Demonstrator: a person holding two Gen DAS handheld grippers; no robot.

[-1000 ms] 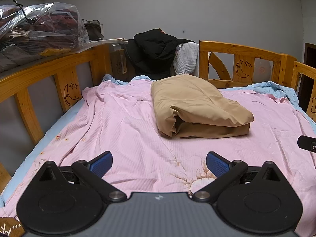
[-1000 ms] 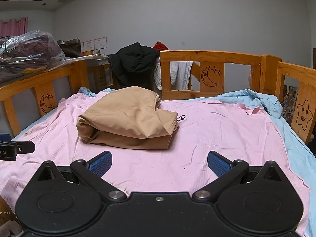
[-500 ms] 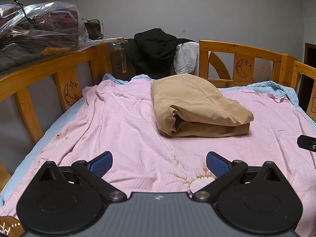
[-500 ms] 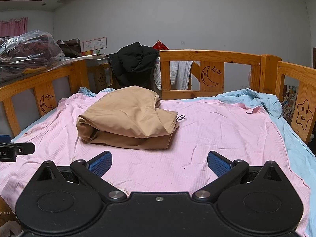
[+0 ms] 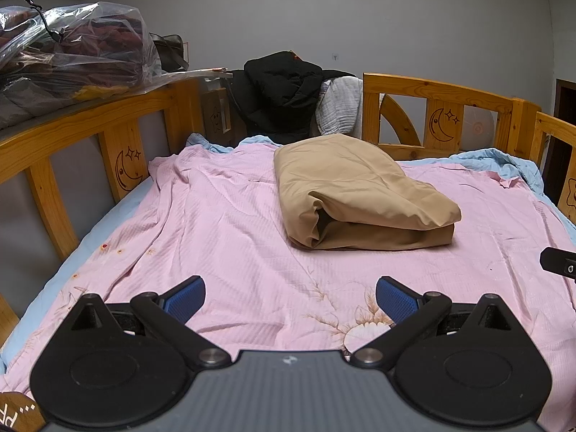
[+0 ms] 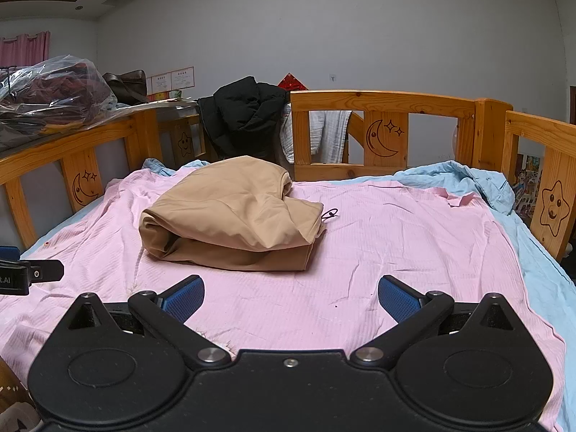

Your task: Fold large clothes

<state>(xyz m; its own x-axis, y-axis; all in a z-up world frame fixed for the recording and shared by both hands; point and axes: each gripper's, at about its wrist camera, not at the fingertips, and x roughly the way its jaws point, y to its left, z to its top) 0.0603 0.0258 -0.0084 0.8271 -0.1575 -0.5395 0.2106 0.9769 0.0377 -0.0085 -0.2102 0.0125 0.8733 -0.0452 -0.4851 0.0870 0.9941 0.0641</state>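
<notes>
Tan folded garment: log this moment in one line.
tan folded garment lying on pink sheet | left gripper open, empty | right gripper open, empty

The left gripper (image 6: 21, 277), poking in at nine o'clock of the right wrist view, carries white letters ending "t.AI". Two framed certificates (image 6: 172, 80) on the far wall are too small to read.

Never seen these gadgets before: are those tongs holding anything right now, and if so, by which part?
Nothing is held. The left tongs and right tongs both stand wide open above the pink sheet; the folded tan garment lies apart from them, untouched.
</notes>
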